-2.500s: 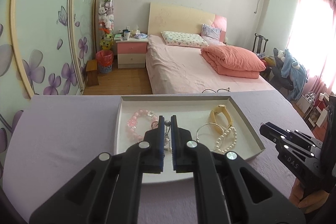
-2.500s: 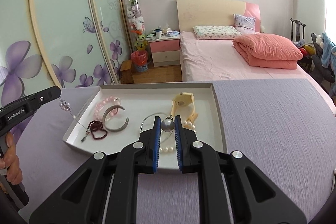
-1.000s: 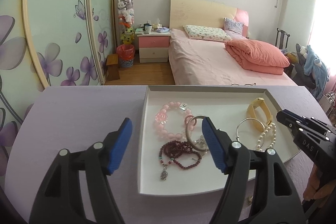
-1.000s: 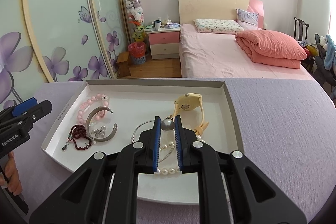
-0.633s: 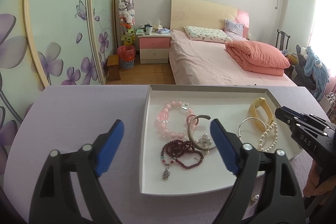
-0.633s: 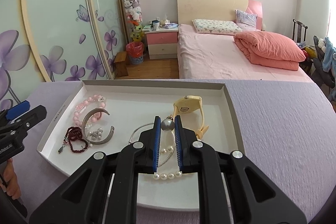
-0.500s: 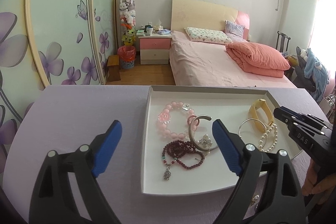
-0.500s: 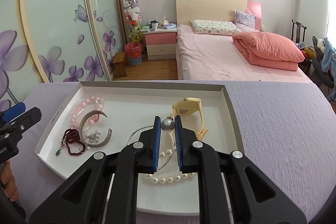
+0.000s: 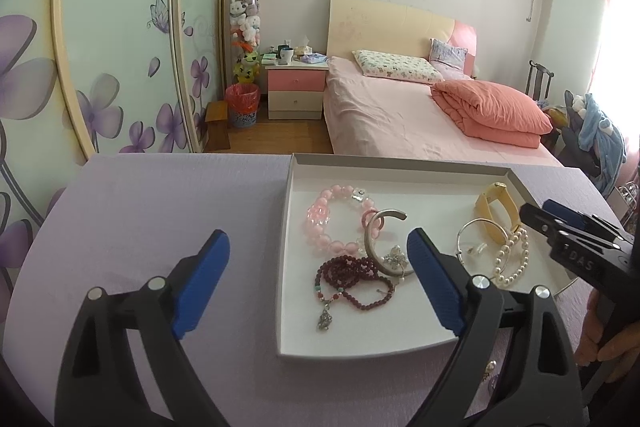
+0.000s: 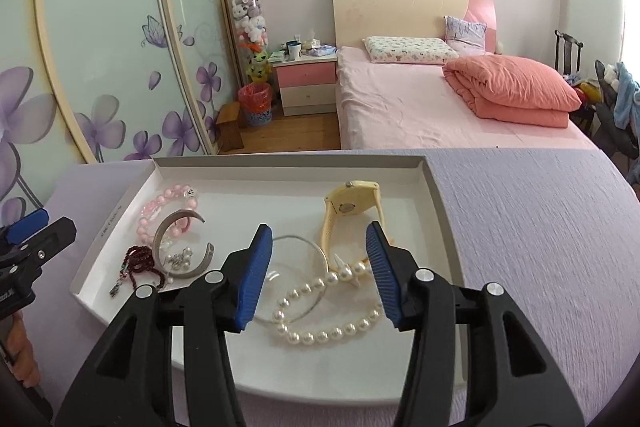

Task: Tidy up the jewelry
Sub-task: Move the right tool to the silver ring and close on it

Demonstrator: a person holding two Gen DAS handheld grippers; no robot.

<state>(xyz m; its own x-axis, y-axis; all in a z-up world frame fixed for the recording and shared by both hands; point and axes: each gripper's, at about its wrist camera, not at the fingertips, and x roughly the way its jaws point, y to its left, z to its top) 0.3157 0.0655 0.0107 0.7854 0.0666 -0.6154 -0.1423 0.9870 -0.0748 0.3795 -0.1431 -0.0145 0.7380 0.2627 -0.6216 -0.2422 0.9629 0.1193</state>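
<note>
A white tray (image 9: 288, 267) (image 10: 132, 195) on the purple table holds a pink bead bracelet (image 9: 332, 223) (image 10: 160, 205), a silver cuff (image 9: 374, 239) (image 10: 164, 231), a dark red bead string (image 9: 352, 281) (image 10: 140, 263), a thin silver bangle (image 9: 480, 231) (image 10: 316, 255), a pearl bracelet (image 9: 510, 261) (image 10: 320, 311) and a yellow watch (image 9: 496, 207) (image 10: 352, 205). My left gripper (image 9: 318, 283) is open and empty over the tray's left edge. My right gripper (image 10: 320, 267) is open and empty above the pearl bracelet and bangle.
The tray sits on a purple tablecloth (image 9: 160, 219) (image 10: 540, 227). A small trinket (image 9: 490, 371) lies on the cloth near the tray's front right corner. A bed (image 9: 420, 123) and nightstand (image 9: 296, 91) stand beyond the table.
My right gripper has opened; the grey pearl piece it was holding is no longer between the fingers. My left gripper stays open and has barely moved.
</note>
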